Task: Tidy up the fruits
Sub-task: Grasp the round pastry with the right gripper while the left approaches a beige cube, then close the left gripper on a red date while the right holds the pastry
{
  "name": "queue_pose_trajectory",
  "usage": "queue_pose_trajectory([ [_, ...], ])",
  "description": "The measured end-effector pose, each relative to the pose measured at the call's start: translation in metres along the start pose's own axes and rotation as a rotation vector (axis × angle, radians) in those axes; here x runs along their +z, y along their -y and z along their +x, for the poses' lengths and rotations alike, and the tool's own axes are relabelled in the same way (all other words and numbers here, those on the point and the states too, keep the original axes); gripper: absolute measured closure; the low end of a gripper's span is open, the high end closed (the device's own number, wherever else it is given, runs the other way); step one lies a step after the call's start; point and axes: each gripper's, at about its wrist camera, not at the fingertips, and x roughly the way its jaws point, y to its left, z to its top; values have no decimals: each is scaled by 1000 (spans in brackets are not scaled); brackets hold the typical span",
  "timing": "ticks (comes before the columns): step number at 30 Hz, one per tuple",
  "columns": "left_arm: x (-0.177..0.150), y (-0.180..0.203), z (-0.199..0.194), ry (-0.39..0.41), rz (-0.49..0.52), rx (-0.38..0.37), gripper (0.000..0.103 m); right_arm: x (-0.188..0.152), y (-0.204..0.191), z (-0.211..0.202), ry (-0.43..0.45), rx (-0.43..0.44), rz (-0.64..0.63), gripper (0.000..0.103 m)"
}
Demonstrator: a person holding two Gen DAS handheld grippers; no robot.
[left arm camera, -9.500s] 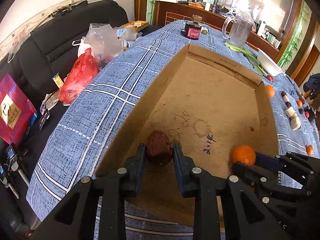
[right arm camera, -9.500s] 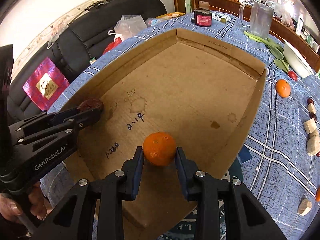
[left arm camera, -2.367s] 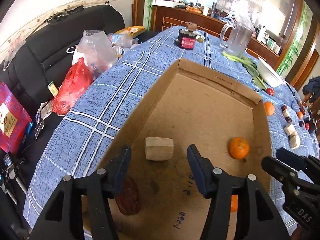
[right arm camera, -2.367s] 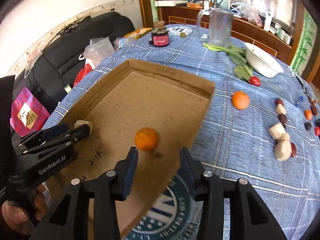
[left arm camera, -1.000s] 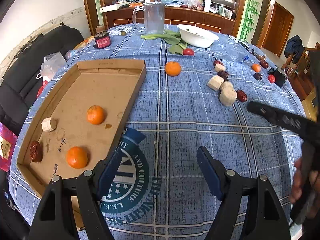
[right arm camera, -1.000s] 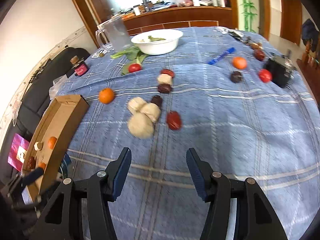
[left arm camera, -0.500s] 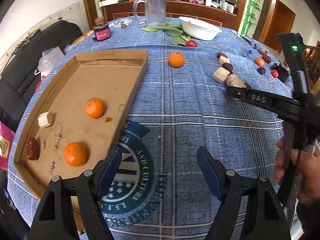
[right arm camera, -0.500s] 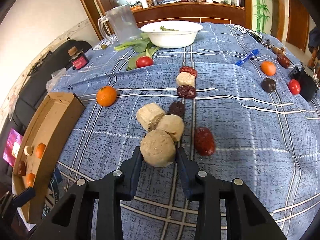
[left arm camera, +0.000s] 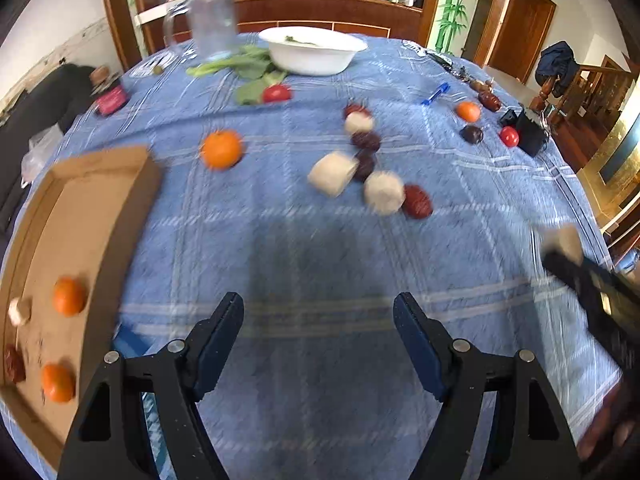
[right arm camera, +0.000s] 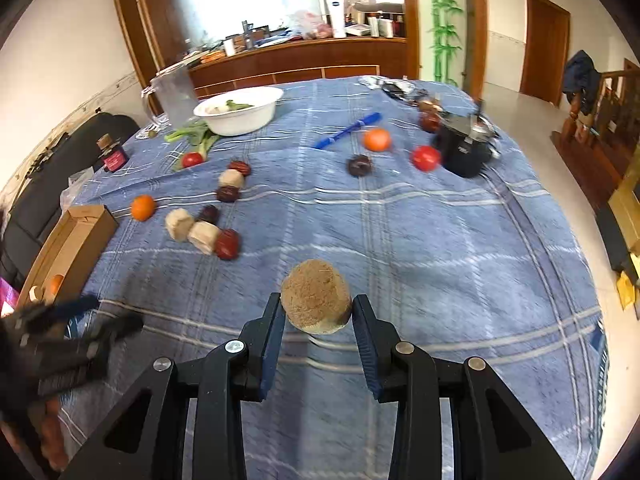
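We see the right gripper [right arm camera: 318, 322] clenched on a tan, rough-surfaced round chunk [right arm camera: 316, 296], its grainy top facing us and its sides pinched between the two blue-padded fingers [right arm camera: 273, 336]. In the left wrist view the same chunk shows as a pale blur [left arm camera: 566, 242] at the tip of the right tool, off to the right edge, held clear above the cloth.

The left gripper [left arm camera: 319, 344] stands released, its dark jaws spread wide over bare cloth with nothing between them.

The table is covered by a blue plaid tablecloth [left arm camera: 320, 248], woven and slightly wrinkled. On it lie loose pieces: a smooth orange [left arm camera: 221, 149], two pale cylindrical chunks [left arm camera: 334, 174] lying close together, a glossy red date [left arm camera: 417, 201] touching the nearer chunk, and darker wrinkled dates [left arm camera: 365, 141] behind them. Farther right sit a small orange fruit [left arm camera: 468, 111], a dark plum-like ball [left arm camera: 472, 134] and a shiny red tomato [left arm camera: 509, 136] beside a black box.

At the left edge is a shallow cardboard tray [left arm camera: 92, 208], flat-bottomed with low folded walls. Inside it we count two oranges [left arm camera: 69, 296], one pale chunk [left arm camera: 19, 312] and a dark red date [left arm camera: 13, 364].

At the far end stand a white bowl [left arm camera: 314, 50], green leaves and a clear plastic jug [left arm camera: 210, 26].
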Motion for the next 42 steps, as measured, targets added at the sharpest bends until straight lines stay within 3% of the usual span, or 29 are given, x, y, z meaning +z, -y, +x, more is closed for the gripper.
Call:
queue_pose_trajectory([
  [4,21,19,14,-5,-61,-58,27,-8,21,-7,-5,5,31,66],
  [8,34,39,28,18,-85,-54,27,-13,31,-8,-15,28,49,66],
  [14,49,48,57,6,-127,18,27,-15,44,-10,-16,64,70,65],
  [17,52,51,65,9,-77,110,40,-14,48,-11,-15,74,76,65],
  [19,50,49,62,14,-60,99,55,-14,49,-12,-16,82,77,65],
  [27,23,18,41,-17,-29,-10,55,-12,48,-7,-18,115,72,65],
  [42,13,9,34,9,31,-92,52,-14,40,9,-67,97,71,65],
])
